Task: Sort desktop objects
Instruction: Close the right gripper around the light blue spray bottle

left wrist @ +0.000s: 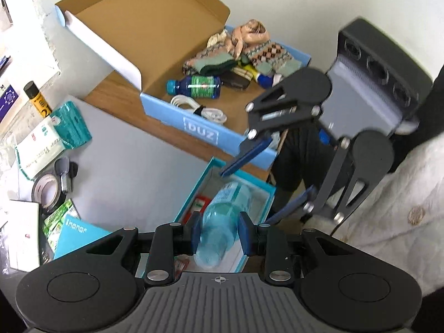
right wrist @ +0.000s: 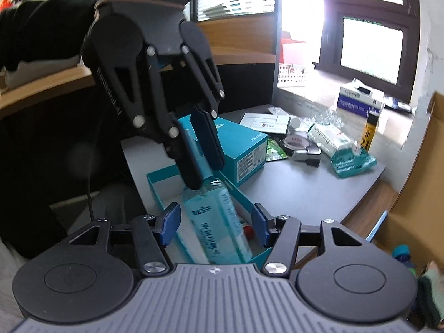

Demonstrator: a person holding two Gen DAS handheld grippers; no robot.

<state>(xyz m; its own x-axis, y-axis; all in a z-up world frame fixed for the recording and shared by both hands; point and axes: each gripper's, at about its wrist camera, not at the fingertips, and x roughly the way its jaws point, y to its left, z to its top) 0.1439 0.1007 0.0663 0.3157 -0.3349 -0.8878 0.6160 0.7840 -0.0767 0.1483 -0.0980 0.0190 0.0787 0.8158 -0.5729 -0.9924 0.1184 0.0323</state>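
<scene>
Bottle: a clear plastic bottle point(left wrist: 222, 216) tinted pale blue-green is seen, its label printed with characters too blurred to be read; it is tilted over the open teal box point(left wrist: 263, 191), with its lower end inside the box.
Left gripper: the left gripper point(left wrist: 220, 234) is clamped on the bottle, one blue pad pressed against each side of the body.
Right gripper: the right gripper point(right wrist: 215, 223) is spread wide, its blue pads standing apart on either side of the bottle without touching it.
Teal box contents: a small red and white packet point(left wrist: 198, 205) is glimpsed on the bottom of the box beside the bottle.
Blue carton: a larger open carton point(left wrist: 202, 131) marked "buz" is set on the wooden surface beyond the teal box; patterned socks point(left wrist: 266, 52), a small green-labelled bottle point(left wrist: 197, 86) and a coiled white cable point(left wrist: 199, 109) are held in it.
Desk: on the grey desktop point(left wrist: 133, 149) a green tissue pack point(left wrist: 72, 123), a roll of tape point(left wrist: 45, 191), a yellow and black tube point(left wrist: 37, 100) and a teal "honor" box point(left wrist: 80, 233) are left lying near the far edge.
Person: a pale quilted sleeve point(left wrist: 388, 216) is visible behind the right gripper.
</scene>
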